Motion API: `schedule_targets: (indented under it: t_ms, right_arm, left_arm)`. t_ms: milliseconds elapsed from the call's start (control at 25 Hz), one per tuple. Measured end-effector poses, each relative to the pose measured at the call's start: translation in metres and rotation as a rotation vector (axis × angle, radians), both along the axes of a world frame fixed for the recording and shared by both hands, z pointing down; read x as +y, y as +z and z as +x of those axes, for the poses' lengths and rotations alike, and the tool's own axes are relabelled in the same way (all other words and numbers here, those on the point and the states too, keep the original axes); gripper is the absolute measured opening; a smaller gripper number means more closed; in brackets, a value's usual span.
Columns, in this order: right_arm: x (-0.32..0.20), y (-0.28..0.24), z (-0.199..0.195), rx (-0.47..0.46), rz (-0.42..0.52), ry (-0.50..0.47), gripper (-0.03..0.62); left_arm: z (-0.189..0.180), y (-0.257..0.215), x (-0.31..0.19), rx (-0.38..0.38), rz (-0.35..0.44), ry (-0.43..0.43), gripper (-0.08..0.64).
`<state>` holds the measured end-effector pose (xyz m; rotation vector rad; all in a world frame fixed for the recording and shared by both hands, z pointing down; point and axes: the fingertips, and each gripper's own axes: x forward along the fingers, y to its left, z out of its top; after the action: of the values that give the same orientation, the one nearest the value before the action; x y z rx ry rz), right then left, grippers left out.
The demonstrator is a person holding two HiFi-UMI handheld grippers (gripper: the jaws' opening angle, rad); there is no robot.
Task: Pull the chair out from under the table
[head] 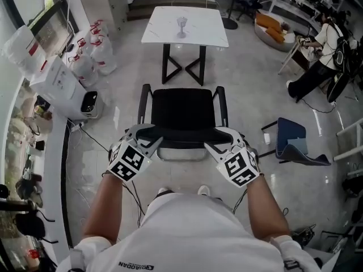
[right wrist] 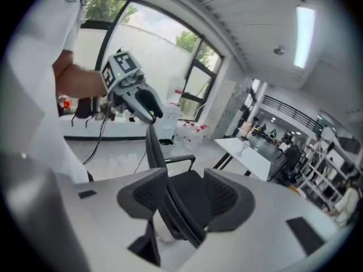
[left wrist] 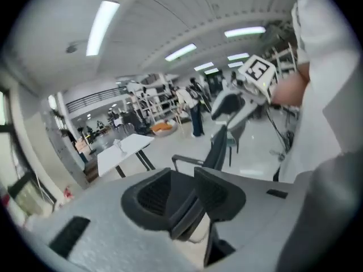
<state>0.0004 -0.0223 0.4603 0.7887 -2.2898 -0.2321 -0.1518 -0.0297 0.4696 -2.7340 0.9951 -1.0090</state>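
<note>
**Chair clear of the surface, both tools wide at the backrest**

We're looking down on the chair (head: 182,109). It stands on the glossy floor (head: 249,84) well apart from the surface (head: 164,30), with a strip of bare tile between the seat and the crossed black legs. The pull looks done to us.

The left tool (left wrist: 184,190) is spread, and so is the right tool (right wrist: 184,198). The backrest (head: 182,134) shows in each gap, one tool near each end of its top edge, but the pads aren't pressing on it (nothing pinched on either side). So we read the step in hand as the release. To do it well, we'd hold both pairs of jaws wide and lift away evenly, straight off the rim. That way no pad catches the edge and drags or tips the chair on that slick floor.

Now the materials. The backrest is a thin, curved black shell, the seat is a matte black pad, and the armrests (head: 145,98) are slim dark loops of tube. The surface has a white, faintly veined top with a small clear glass (head: 181,26) on it. The tools' pads are dark and ribbed, set in smooth pale grey shells.
</note>
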Motion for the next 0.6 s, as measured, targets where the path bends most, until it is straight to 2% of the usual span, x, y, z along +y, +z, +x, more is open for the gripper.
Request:
schedule_targets:
  t_ms: [40, 120, 320, 440, 520, 600]
  right_arm:
    - [-0.005, -0.004, 0.003, -0.05, 0.001, 0.042, 0.212]
    - [-0.009, -0.009, 0.012, -0.147, 0.0, 0.109, 0.213]
    - [-0.009, -0.039, 0.019, -0.467, -0.044, 0.188, 0.187]
    - [-0.011, -0.057, 0.014, -0.631, -0.064, 0.207, 0.147]
    - [-0.009, -0.061, 0.011, -0.662, -0.058, 0.211, 0.124]
    - [-0.007, -0.063, 0.01, -0.649, -0.04, 0.206, 0.116]
  left_arm:
    - [0.002, -0.01, -0.004, 0.089, 0.01, -0.044, 0.141]
    - [0.008, -0.021, -0.008, 0.213, 0.025, -0.105, 0.146]
    - [0.03, -0.047, -0.002, 0.49, 0.006, -0.133, 0.147]
    - [0.031, -0.06, -0.002, 0.544, 0.028, -0.134, 0.135]
    - [0.033, -0.067, 0.0, 0.558, 0.037, -0.124, 0.12]
    - [0.036, -0.074, 0.001, 0.573, 0.041, -0.111, 0.104]
